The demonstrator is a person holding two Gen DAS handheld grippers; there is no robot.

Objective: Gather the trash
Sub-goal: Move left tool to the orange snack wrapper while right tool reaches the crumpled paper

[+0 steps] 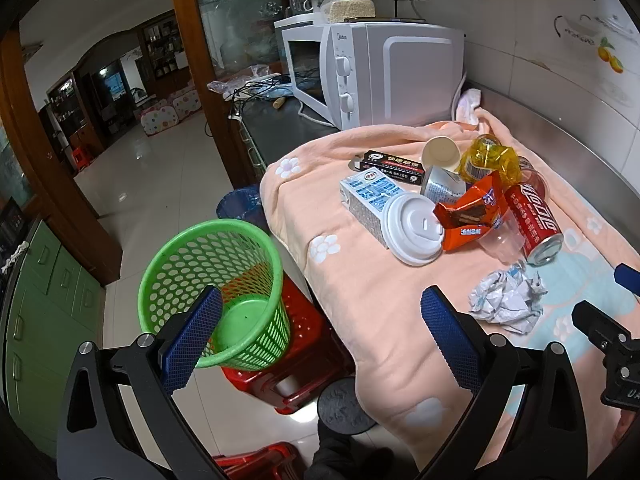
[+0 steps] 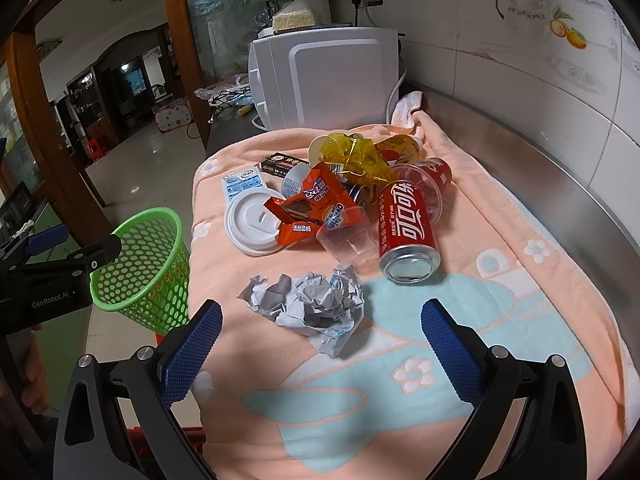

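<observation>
Where the steel counter [image 2: 560,152] meets the tiled wall, a peach flowered blanket [image 2: 500,280] covers it; a white microwave [image 1: 372,72] stands behind; a green mesh basket [image 1: 212,280] sits empty on a red stool [image 1: 304,344] beside the counter edge. Trash lies heaped mid-blanket: a red cola can [image 2: 404,228] on its side, a milk carton [image 1: 368,200], a white cup lid [image 2: 252,224], an orange snack wrapper [image 2: 316,204], yellow cellophane [image 2: 352,156], a clear plastic cup [image 2: 348,240]; items under the heap are hard to tell apart. Crumpled paper [image 2: 312,304] lies nearer. Left gripper [image 1: 320,344] gapes wide, empty, above the basket's edge; right gripper [image 2: 320,344] gapes wide, empty, just short of the paper.
</observation>
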